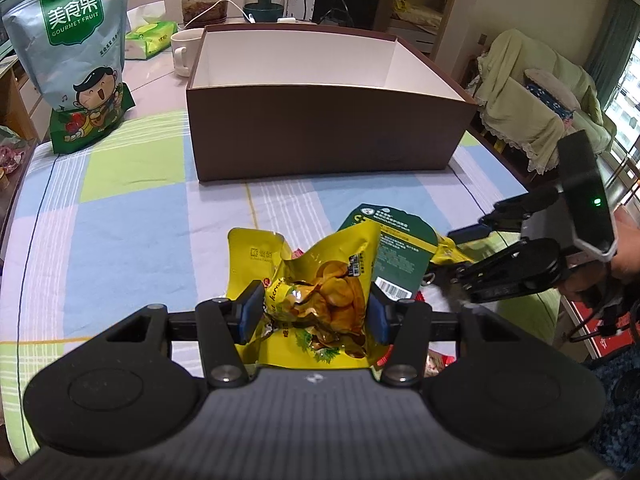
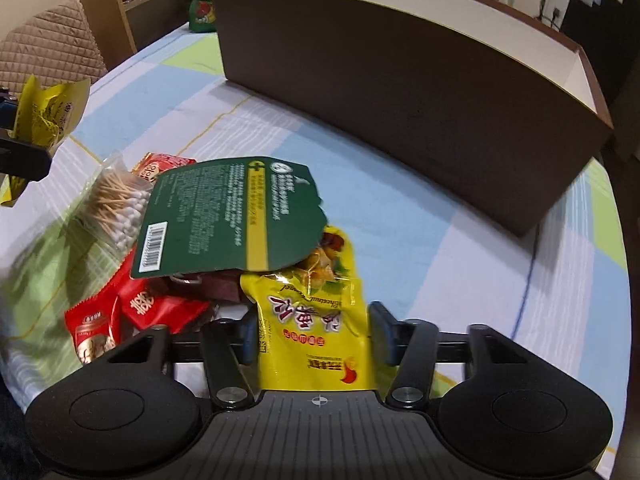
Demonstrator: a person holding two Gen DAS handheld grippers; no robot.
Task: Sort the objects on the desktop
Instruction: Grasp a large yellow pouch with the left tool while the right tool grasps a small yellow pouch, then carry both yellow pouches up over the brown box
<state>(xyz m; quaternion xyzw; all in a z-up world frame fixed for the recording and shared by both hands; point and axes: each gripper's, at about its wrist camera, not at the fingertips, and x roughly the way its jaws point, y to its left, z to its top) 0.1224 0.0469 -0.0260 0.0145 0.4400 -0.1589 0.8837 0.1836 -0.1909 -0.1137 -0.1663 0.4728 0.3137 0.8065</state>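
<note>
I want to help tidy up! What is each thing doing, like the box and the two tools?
left tool, shut on crumpled yellow packet
right tool, around flat yellow packet, grip unclear
brown box, open on top, nothing seen inside
fruit bag, standing upright

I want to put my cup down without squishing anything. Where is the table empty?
The checked cloth is bare between the brown box, the standing fruit bag and the yellow packet in the left gripper. It is crowded by the right gripper: red packets, cotton swabs, green card.
</note>
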